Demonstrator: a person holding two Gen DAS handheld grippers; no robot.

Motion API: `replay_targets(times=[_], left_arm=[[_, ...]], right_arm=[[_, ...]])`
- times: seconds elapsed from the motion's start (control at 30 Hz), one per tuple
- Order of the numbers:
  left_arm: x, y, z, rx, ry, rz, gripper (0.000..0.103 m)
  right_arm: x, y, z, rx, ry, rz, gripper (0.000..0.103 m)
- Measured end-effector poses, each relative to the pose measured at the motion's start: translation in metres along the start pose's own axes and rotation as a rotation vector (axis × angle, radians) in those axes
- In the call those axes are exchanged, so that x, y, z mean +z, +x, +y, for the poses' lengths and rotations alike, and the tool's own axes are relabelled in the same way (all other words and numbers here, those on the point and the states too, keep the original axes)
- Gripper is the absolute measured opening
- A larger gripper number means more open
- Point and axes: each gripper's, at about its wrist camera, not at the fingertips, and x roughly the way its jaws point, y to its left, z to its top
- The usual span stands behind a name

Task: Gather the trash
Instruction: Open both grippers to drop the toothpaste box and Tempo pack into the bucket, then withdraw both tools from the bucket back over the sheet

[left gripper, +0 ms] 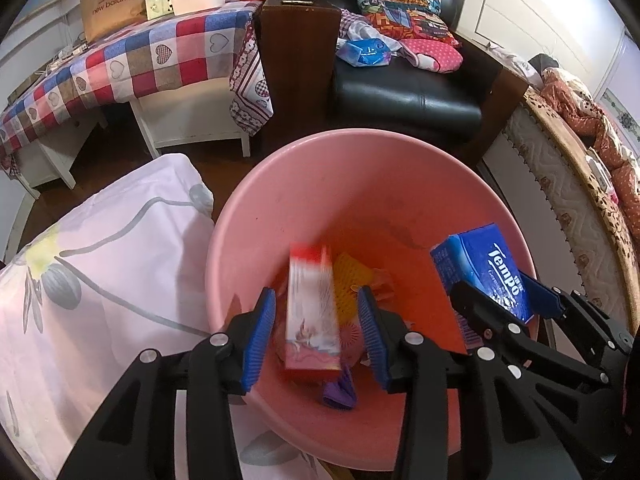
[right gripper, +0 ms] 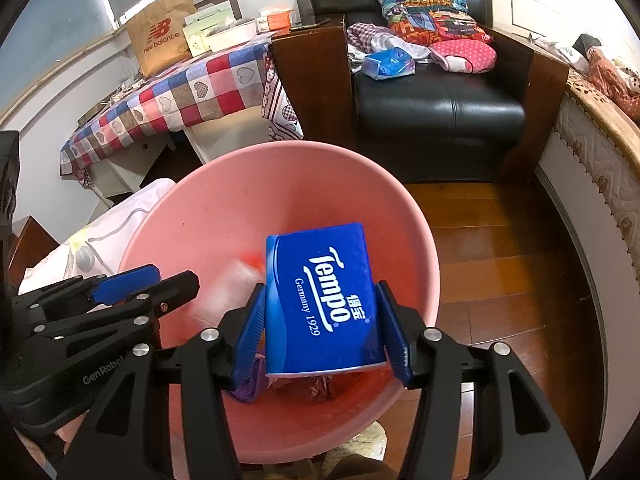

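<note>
The right hand-held gripper (right gripper: 322,328) clamps the blue Tempo pack (right gripper: 324,300) above the pink basin (right gripper: 208,200). The left hand-held gripper (left gripper: 316,332) is spread, a blurred red-and-white box (left gripper: 312,316) between its pads over the basin. Best release the pack only while centred over the basin.

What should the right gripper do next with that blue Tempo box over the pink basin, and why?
Probably open the right gripper and let the Tempo tissue box drop: it hangs above the pink basin, whose bottom already holds trash, and the left gripper stands open around a blurred red-and-white carton.
</note>
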Motion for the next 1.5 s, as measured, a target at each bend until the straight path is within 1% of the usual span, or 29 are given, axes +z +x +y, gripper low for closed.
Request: replay_targets(times=[0.13, 0.4, 0.6, 0.67, 0.73, 0.9, 1.13, 1.33, 1.5], left_arm=[[0.0, -0.003, 0.001, -0.01, -0.007, -0.01, 0.046], [0.0, -0.008, 0.004, -0.036, -0.016, -0.018, 0.048], [0.001, -0.015, 0.009, -0.048, -0.03, -0.028, 0.053], [0.001, -0.018, 0.011, -0.056, -0.033, -0.032, 0.055], [0.001, -0.022, 0.011, -0.059, -0.032, -0.039, 0.056], [-0.002, -0.033, 0.013, -0.063, -0.026, -0.062, 0.056], [-0.012, -0.052, 0.019, -0.059, -0.027, -0.092, 0.056], [-0.029, -0.074, 0.026, -0.035, -0.026, -0.122, 0.056], [-0.048, -0.098, 0.035, -0.004, -0.006, -0.18, 0.055]], right_arm=[[-0.002, -0.001, 0.0, 0.004, 0.002, -0.004, 0.055], [-0.004, -0.005, 0.001, 0.022, 0.004, 0.002, 0.055], [-0.006, -0.009, 0.001, 0.034, 0.006, 0.001, 0.056], [-0.006, -0.008, 0.001, 0.039, -0.001, 0.007, 0.056], [-0.006, -0.01, 0.003, 0.044, -0.009, 0.004, 0.062], [-0.008, -0.019, 0.012, 0.05, -0.027, -0.015, 0.063], [-0.014, -0.031, 0.02, 0.048, -0.019, -0.029, 0.063], [-0.029, -0.048, 0.041, 0.051, -0.024, -0.051, 0.063], [-0.04, -0.066, 0.059, 0.057, -0.031, -0.08, 0.063]])
